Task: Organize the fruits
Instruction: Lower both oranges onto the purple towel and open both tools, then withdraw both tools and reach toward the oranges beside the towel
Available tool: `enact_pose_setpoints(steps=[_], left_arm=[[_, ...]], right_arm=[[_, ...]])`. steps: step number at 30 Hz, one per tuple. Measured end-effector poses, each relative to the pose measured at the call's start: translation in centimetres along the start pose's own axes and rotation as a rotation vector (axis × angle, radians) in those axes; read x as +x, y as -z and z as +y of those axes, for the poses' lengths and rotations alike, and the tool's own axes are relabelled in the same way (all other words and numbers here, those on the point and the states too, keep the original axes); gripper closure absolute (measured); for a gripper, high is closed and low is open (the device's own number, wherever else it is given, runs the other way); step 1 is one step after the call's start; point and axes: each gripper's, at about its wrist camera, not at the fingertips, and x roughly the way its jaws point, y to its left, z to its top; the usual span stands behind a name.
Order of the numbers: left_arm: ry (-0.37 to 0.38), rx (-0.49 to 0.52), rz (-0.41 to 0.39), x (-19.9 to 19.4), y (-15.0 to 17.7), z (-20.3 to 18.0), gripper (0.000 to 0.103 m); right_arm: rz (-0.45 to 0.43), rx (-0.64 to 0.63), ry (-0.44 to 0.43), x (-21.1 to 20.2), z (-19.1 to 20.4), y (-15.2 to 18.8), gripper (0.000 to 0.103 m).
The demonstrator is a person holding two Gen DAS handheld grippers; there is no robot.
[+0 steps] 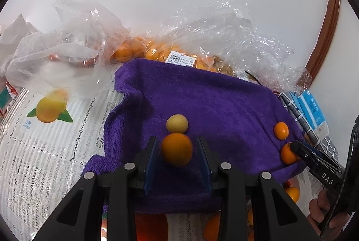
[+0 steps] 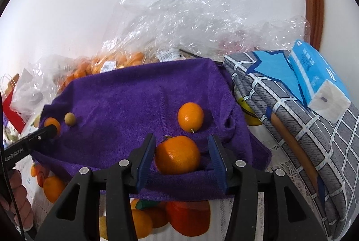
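Two oranges are being framed on the purple towel (image 2: 139, 92): one orange (image 1: 177, 149) between the left tool's (image 1: 178, 152) loosely parted jaws, a larger orange (image 2: 177, 155) inside the right tool's (image 2: 181, 156) wider gap, neither being pinched, likely so they can settle.

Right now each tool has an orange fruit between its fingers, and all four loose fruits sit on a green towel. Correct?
Not quite: the towel is purple, not green, as the right wrist view shows. The rest holds: the left tool and right tool each straddle an orange fruit, with a kumquat and a pale yellow fruit beside them.
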Motion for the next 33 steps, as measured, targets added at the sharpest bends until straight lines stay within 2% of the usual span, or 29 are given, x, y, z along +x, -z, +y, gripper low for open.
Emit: enact_pose_setpoints(steps=[2,5,8,14,18,21,26,30,33], left_arm=[[0.002,0.006,-0.011,-0.2,0.0,-0.2,0.061],[0.0,0.022,-0.033,-0.6,0.1,-0.6,0.059],[-0.001,0.027,-0.071,-1.3,0.1,-1.0,0.052],[-0.024,0.058,-0.175,-3.0,0.1,-1.5,0.052],[-0.031,0.069,-0.201,-3.6,0.0,-1.8,0.052],[0.025,0.063,-0.175,-3.9,-0.2,-1.7,0.052],[0.076,0.034,-0.175,-5.0,-1.1,-1.2,0.052],[0.036,0.035,-0.142,-6.4,-0.4,-0.4,0.052],[0.03,0.033,-0.077,-7.2,1.0,0.7,0.052]], right_arm=[[-0.012,0.006,0.004,-0.3,-0.1,0.0,0.055],[-0.034,0.008,0.015,-0.7,0.0,0.0,0.055],[-0.056,0.017,0.021,-1.5,-0.1,0.1,0.055],[-0.048,-0.028,0.013,-3.0,1.0,-0.1,0.055],[-0.055,-0.044,0.007,-5.4,2.2,0.5,0.055],[-0.053,-0.047,0.013,-7.3,2.9,1.1,0.055],[-0.044,-0.06,0.011,-8.9,3.9,1.4,0.055],[-0.036,-0.07,0.009,-9.8,4.4,1.0,0.055],[-0.01,-0.072,0.002,-9.5,4.7,1.6,0.055]])
